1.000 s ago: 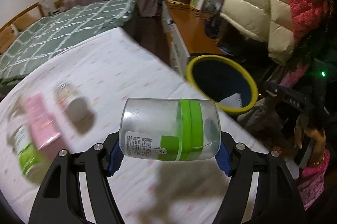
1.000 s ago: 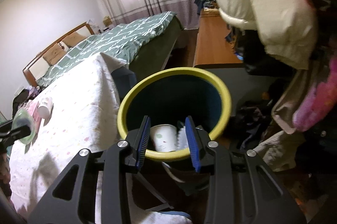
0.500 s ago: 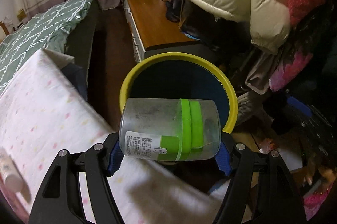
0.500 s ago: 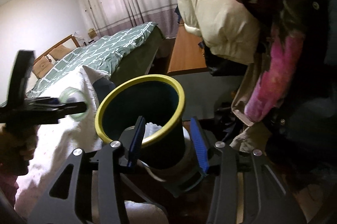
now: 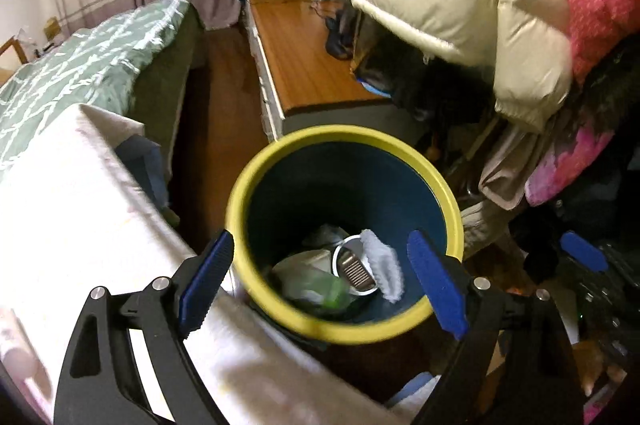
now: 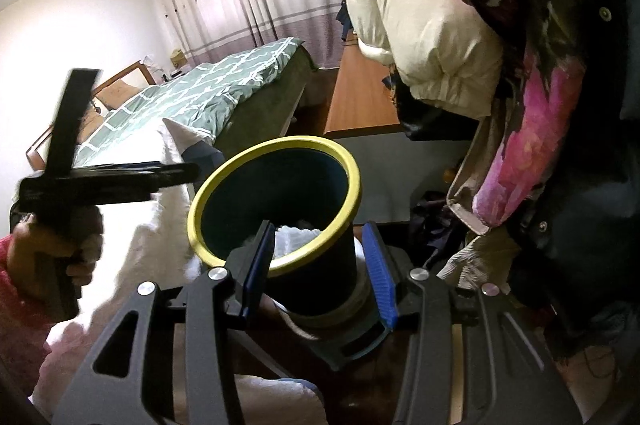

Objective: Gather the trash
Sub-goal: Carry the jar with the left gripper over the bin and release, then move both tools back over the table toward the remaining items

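Hovering over the bin (image 5: 448,201), your left tool (image 5: 320,285) now stands with its jaws spread wide and nothing between them; they have just been opening, and the clear jar with the green band (image 5: 324,289) that they carried half a second ago is no longer in the grip. You can make it out as a blurred pale-and-green shape low inside the bin, lying beside a round metal lid (image 5: 354,269) and a white ridged scrap (image 5: 382,265). So that piece of trash is where it belongs.

Your right tool (image 6: 320,269) is partly open and grips nothing. It sits low beside the bin (image 6: 200,213), whose dark wall shows between its blue pads (image 6: 378,273) without touching either that I can see.

What matters next is direction. I judge the remaining trash to be back on the white-covered bed (image 5: 80,209), which lies to the left of the bin in both views. Your left tool (image 6: 120,173) is on that side, over the bed's edge, so your left hand (image 6: 52,253) is the nearer one. Swing it away from the bin and back across the bed; the right tool would have to cross over the bin to get there.
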A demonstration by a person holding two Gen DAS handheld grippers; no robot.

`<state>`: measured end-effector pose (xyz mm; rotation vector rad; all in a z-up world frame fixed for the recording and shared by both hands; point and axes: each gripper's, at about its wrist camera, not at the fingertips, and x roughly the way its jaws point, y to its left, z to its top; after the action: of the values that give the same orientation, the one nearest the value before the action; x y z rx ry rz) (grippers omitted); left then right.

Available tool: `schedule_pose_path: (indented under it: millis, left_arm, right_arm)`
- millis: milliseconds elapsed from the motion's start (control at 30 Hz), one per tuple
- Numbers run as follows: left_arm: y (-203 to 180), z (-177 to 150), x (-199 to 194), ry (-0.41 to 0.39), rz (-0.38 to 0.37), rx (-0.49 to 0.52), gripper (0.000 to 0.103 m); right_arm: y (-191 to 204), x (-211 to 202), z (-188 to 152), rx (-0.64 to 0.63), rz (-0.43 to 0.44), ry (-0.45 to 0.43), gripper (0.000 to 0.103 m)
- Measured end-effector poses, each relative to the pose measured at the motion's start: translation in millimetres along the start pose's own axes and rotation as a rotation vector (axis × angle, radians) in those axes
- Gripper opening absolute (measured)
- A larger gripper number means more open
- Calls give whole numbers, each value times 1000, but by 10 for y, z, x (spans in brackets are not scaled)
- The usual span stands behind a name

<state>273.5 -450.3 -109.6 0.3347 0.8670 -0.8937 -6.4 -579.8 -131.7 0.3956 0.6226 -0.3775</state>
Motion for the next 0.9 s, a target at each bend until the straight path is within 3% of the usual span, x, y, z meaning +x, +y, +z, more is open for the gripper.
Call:
schedule_pose_path:
  millis: [200, 367, 633, 900]
  left_arm:
    - [295, -387, -873, -128, 38, -47, 94]
    - [712, -931, -1631, -226, 157, -123, 97]
    - [1505, -1866, -2394, -254, 407, -295, 98]
    - [2389, -2645, -2687, -268, 562, -457, 98]
  right_arm:
    - [151, 49, 6, -30, 20, 15, 44]
    - [370, 150, 4, -68, 45, 43, 45]
    - [953, 269, 62, -171, 124, 68, 45]
    - [1822, 374, 160, -306, 263, 94, 45]
